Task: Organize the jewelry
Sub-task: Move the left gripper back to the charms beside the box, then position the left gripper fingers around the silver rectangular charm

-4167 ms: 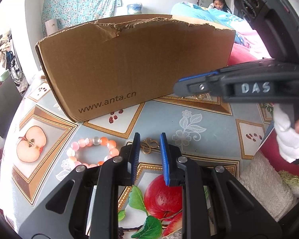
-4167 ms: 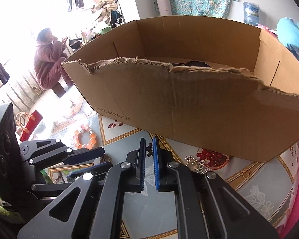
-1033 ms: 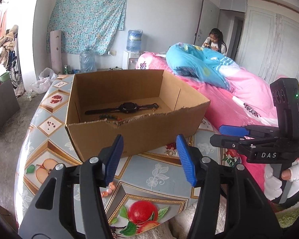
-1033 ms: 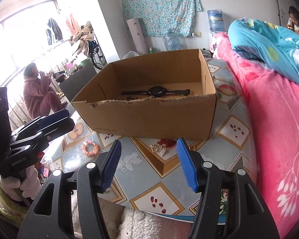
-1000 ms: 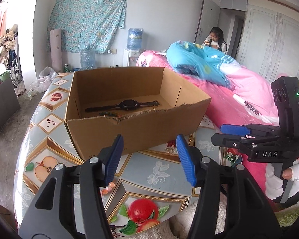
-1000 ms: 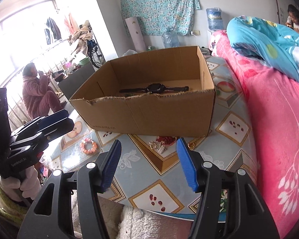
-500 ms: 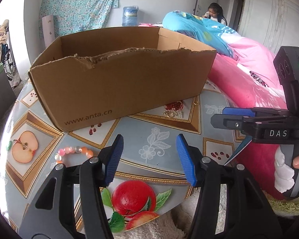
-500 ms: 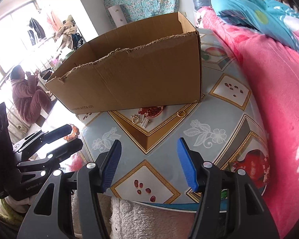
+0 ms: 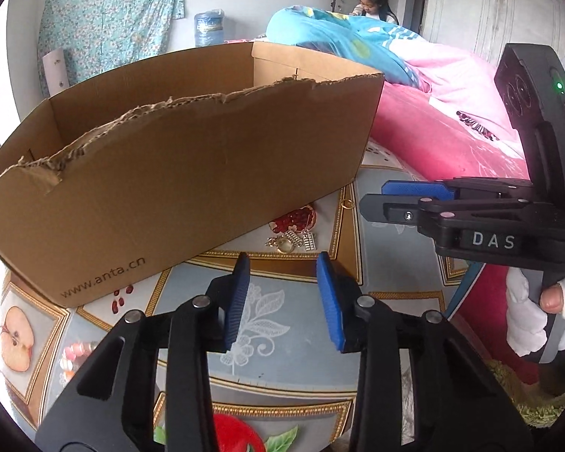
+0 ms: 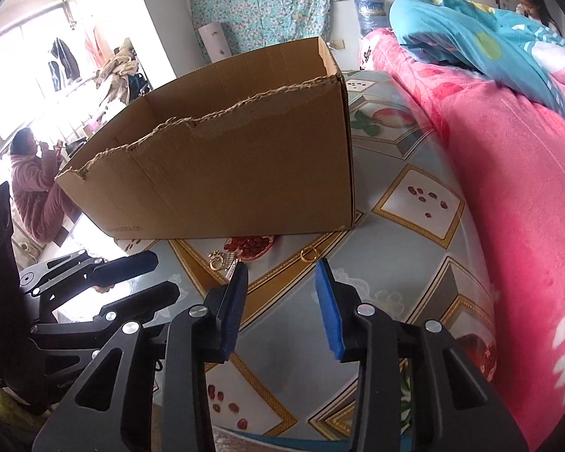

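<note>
- Jewelry: a tangled gold and silver cluster of small metal pieces (image 9: pixel 290 241) lies on the fruit-patterned table (image 9: pixel 282 293), just beside the near wall of the torn brown cardboard box (image 9: pixel 177 173).
- A thin gold ring (image 10: pixel 308 255) lies apart from the cluster, nearer the box corner.
- A pink and orange bead bracelet (image 9: pixel 73 354) sits at the left, partly hidden.
- Likely handling: light, hard and slippery, prone to skid on the glossy cloth. The cluster wants a pinch across its bulk; the ring lies flat and looks hardest to pinch.
- Left tongs (image 9: pixel 282 297) are spread and empty, aimed at the cluster.
- Right tongs (image 10: pixel 280 301) are likewise spread and empty.
- Only the left view shows the bracelet; the right view shows the ring more plainly. Neither sees into the box.
</note>
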Demonstrator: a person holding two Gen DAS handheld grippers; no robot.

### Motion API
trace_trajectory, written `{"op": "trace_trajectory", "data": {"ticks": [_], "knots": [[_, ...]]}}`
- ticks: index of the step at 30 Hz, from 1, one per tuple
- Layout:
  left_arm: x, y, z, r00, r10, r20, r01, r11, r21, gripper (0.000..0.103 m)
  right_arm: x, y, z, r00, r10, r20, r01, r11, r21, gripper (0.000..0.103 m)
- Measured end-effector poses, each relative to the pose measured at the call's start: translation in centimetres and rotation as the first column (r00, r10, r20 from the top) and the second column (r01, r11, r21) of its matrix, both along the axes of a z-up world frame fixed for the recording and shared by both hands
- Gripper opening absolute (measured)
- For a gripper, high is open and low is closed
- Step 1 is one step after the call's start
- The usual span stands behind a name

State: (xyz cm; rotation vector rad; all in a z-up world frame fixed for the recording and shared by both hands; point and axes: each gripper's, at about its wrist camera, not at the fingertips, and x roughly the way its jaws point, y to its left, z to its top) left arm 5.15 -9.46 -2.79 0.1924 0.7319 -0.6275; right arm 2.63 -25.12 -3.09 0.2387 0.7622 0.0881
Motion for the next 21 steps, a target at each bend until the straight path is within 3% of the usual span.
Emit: {"op": "trace_trajectory", "data": {"ticks": [11,16,21], "knots": [[2.4,-3.4,-0.8,0.997,-0.071,0.006,0.071,0.997,0.04,0.028,3.5,-0.3,-1.7,0.999,0.006,-0.045,-0.007,1.0,-0.023,0.02],[2.8,-4.7,-1.6,0.994,-0.108,-0.023,0.11,0.99,0.092,0.013,4.0,-0.7,-2.2,0.999,0.013,-0.04,-0.013,1.0,-0.013,0.017],[2.4,-4.9,-1.7,0.992,-0.121,-0.016,0.123,0.986,0.116,0.007,3.9,-0.8,-2.5,0.998,0.03,-0.049,-0.028,0.998,0.051,0.011]]}}
